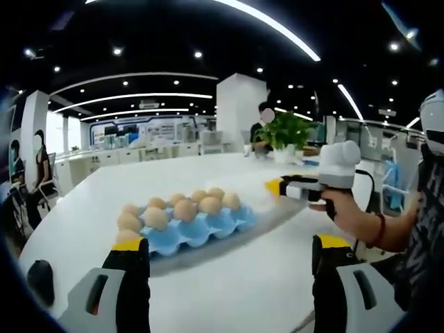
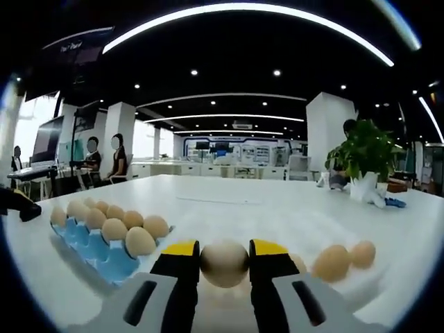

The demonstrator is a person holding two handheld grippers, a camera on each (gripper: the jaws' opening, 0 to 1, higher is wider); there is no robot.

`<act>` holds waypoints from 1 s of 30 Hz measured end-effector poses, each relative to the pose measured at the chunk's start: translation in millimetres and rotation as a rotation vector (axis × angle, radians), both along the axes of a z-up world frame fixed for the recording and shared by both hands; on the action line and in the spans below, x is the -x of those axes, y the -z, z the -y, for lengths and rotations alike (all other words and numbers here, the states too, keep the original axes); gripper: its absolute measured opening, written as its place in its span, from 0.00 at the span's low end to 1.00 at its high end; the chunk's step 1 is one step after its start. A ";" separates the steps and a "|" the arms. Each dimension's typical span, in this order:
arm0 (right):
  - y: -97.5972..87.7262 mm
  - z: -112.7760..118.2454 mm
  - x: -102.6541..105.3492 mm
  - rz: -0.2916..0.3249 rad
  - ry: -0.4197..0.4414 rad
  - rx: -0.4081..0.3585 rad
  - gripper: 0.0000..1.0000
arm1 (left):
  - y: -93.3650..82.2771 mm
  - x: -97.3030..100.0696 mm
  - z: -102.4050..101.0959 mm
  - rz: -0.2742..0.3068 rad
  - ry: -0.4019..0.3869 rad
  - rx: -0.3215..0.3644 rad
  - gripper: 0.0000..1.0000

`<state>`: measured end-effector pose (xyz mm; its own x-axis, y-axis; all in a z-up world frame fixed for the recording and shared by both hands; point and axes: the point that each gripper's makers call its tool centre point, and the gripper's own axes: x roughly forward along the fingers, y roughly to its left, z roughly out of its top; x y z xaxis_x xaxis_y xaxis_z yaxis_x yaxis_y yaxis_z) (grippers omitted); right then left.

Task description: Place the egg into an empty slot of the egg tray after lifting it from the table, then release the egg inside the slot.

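With the egg point(image 2: 224, 263) clamped between the right gripper point(image 2: 224, 267) fingers low over the tabletop point(image 2: 277, 208), it should be lifted gently toward an empty slot of the egg tray point(image 2: 104, 257), while the left gripper point(image 1: 229, 253) is held wide apart.

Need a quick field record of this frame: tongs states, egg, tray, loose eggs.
right tongs: shut on an egg, low over the white table
left tongs: open, holding nothing, facing the tray
egg tray: blue, mostly filled, to the left of the right tongs
loose eggs: at least two on the table right of the held egg
plant: potted, far side of the table
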<state>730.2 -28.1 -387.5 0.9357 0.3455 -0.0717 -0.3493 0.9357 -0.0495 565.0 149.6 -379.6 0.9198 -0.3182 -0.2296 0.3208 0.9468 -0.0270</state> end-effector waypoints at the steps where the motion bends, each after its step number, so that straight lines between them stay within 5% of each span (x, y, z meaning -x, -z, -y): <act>1: -1.3 -0.5 0.1 0.004 -0.002 -0.002 0.29 | 0.2 0.3 0.0 -0.001 0.000 -0.001 0.99; 30: -23.6 -66.3 15.0 0.037 -0.180 0.007 0.29 | -5.1 9.8 -9.1 0.006 -0.030 -0.014 0.99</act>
<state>715.3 38.2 -363.9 0.8607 0.5074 -0.0413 -0.5091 0.8577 -0.0722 555.3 158.8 -374.5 0.9302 -0.2872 -0.2284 0.2923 0.9563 -0.0120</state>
